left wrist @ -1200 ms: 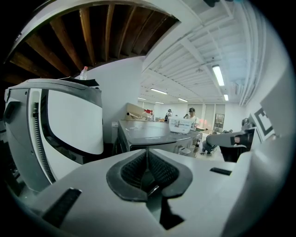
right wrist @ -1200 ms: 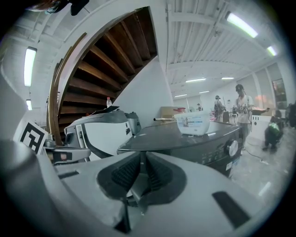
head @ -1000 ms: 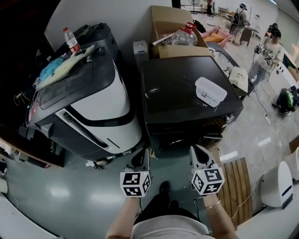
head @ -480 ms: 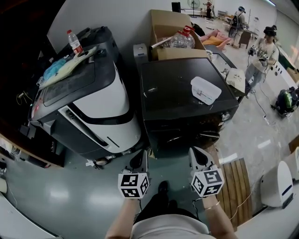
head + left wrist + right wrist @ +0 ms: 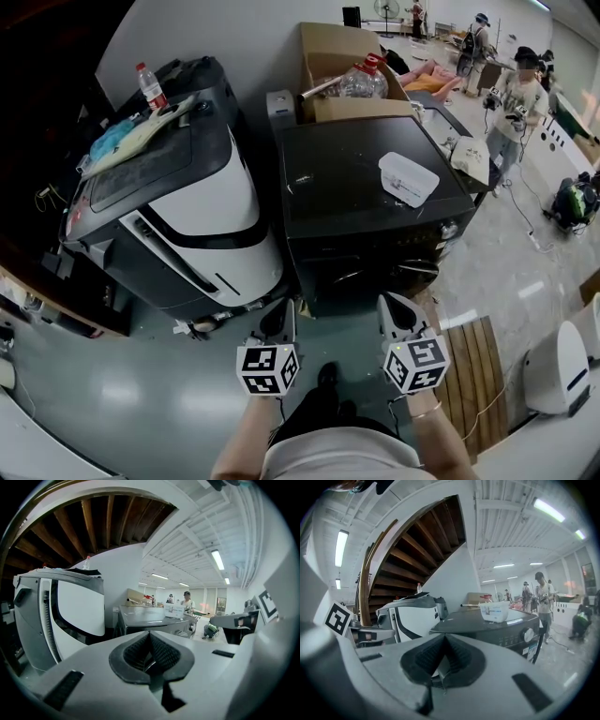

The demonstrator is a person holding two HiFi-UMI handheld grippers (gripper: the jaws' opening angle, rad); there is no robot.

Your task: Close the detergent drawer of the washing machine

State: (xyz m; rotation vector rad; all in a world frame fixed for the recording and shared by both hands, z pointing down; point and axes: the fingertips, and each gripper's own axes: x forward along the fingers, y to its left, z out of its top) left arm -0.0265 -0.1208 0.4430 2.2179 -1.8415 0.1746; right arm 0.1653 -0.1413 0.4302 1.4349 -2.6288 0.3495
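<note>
The dark washing machine [image 5: 356,192] stands in the middle, and its control panel [image 5: 520,637] with a round dial faces me. I cannot make out a detergent drawer standing out from that front. My left gripper [image 5: 281,319] hangs just before the washer's lower front, shut, with nothing between its pads [image 5: 150,646]. My right gripper [image 5: 398,314] is level with it to the right. It is also shut and empty, with its ribbed pads [image 5: 444,654] pressed together. Neither gripper touches the machine.
A tilted white and grey machine [image 5: 187,220] stands close on the left, with a water bottle [image 5: 147,84] and rags on top. A white plastic container [image 5: 408,178] lies on the washer. Behind is a cardboard box [image 5: 342,56]. A wooden slat mat [image 5: 473,361] lies right. People [image 5: 514,89] stand at the back right.
Both grippers keep almost the same place in the picture. The washer and the container on it have slid slightly up and left as the head camera shifted.
</note>
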